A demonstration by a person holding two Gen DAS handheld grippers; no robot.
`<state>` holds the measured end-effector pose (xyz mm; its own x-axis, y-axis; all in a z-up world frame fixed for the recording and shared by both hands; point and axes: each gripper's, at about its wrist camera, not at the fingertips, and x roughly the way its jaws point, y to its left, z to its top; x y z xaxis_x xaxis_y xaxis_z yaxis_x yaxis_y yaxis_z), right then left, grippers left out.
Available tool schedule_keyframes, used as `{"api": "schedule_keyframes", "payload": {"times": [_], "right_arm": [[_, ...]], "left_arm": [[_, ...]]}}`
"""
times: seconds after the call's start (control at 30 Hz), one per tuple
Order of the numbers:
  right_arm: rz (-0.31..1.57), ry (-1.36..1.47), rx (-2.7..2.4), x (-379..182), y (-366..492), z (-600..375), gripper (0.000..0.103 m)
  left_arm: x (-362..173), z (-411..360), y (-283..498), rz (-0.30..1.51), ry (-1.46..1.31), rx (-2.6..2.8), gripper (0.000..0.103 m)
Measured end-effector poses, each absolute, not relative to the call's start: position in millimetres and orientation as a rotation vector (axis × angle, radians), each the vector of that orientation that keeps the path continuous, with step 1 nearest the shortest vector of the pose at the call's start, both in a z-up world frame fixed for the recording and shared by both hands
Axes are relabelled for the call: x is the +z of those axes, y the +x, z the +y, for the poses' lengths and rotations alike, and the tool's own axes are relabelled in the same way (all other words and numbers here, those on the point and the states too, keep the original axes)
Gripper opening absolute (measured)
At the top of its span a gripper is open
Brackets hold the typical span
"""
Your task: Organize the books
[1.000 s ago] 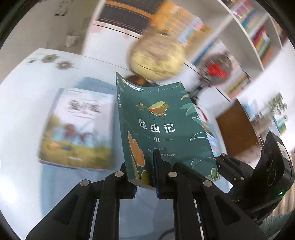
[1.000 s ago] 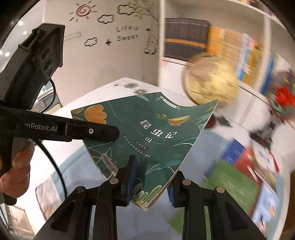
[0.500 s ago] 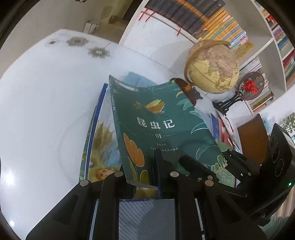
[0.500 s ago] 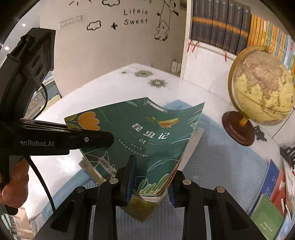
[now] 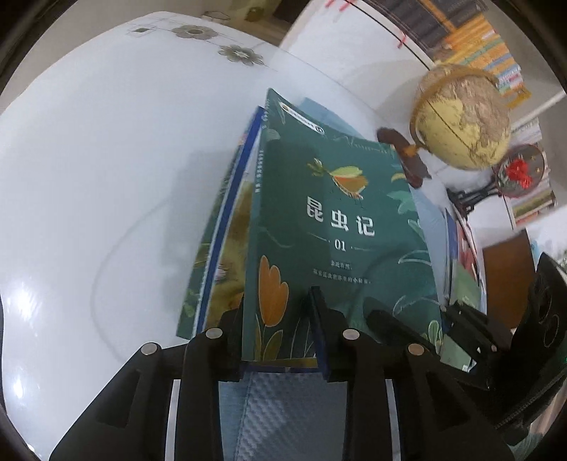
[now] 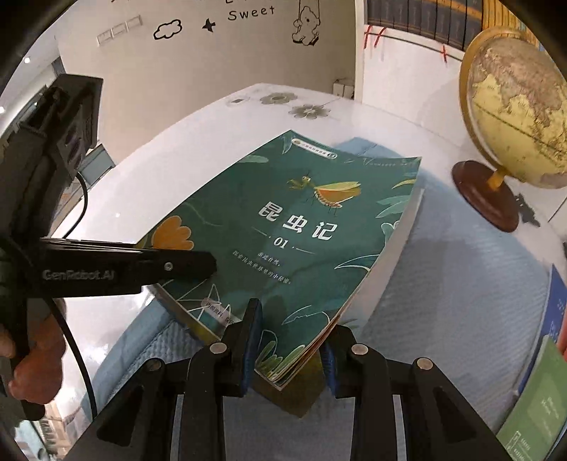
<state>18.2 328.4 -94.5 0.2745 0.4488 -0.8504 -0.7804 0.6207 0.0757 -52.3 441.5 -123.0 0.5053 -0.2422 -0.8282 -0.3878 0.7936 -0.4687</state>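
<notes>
Two grippers work over a white table [image 6: 198, 127] with a pale blue mat [image 6: 457, 298], a globe [image 6: 514, 103] at about 2 o'clock in the right wrist view, bookshelves [image 5: 471, 32] behind it and a wall [image 6: 212, 71] with "Sweet" lettering. One green book [image 6: 301, 230], its cover showing white Chinese characters, "01", an insect, leaves and an orange flower, lies on a second book with a blue spine [image 5: 221, 227] on the mat. Left gripper [image 5: 280, 340] is clamped on the green book's near edge, and right gripper [image 6: 288, 349] on its near corner at 6 o'clock.
</notes>
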Motion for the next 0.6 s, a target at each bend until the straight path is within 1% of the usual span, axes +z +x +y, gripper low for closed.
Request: {"api": "schedule_keyframes", "payload": {"times": [0.07,0.1,0.13,0.2,0.27,0.33,0.43,0.6], "right_arm": [[0.998,-0.398,0.85,-97,18,327,0.029],[1.012,-0.402,0.85,-98,20,326,0.031],[1.033,-0.401,0.854,-99,20,325,0.037],[1.072,-0.39,0.905,-98,18,321,0.038],[1.05,-0.43,0.909,-94,11,318,0.039],[1.024,-0.475,0.906,-91,4,313,0.044],[0.997,-0.51,0.918,-89,-7,293,0.044],[0.959,-0.554,0.972,-87,-31,238,0.044]], "left_arm": [[-120,444,-60,1.049,-0.657,0.18,0.027],[-119,444,-63,1.046,-0.637,0.217,0.027],[-116,444,-71,1.045,-0.606,0.283,0.027],[-112,445,-80,1.041,-0.596,0.327,0.027],[-105,441,-94,1.031,-0.59,0.348,0.027],[-97,432,-106,1.017,-0.58,0.372,0.027],[-82,405,-124,0.986,-0.579,0.378,0.027],[-65,336,-142,0.957,-0.508,0.457,0.027]]}}
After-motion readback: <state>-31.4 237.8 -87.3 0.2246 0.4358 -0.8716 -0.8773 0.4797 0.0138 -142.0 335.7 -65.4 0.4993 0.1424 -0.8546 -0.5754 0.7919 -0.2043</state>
